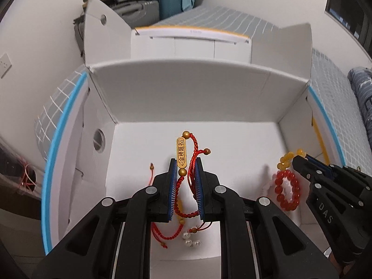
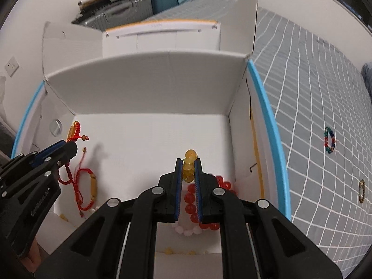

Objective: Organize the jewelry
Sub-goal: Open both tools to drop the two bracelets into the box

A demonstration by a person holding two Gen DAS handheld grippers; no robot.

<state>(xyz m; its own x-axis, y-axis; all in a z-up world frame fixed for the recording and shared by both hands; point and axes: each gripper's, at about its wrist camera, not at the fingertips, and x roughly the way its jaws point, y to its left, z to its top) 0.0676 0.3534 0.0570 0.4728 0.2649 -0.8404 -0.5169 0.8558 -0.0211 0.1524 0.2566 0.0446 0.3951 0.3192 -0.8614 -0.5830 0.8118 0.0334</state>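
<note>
Over the white cardboard box (image 1: 186,97) on a bed, the left claw (image 1: 185,179) pinches a limp red cord bracelet (image 1: 186,181) near its gold plaque, while the right claw (image 2: 188,174) clamps a yellow bead bracelet (image 2: 189,167). Both look light; smooth beads may slip, so braided cord seems the surer hold.

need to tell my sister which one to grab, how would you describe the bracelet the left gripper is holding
Look inside the open white box on the grey checked bedspread. Over its floor, the left gripper has its jaws shut on a red braided cord bracelet. Unlike the all-bead bracelets nearby, it carries a flat gold bar with characters between two gold beads.
</note>
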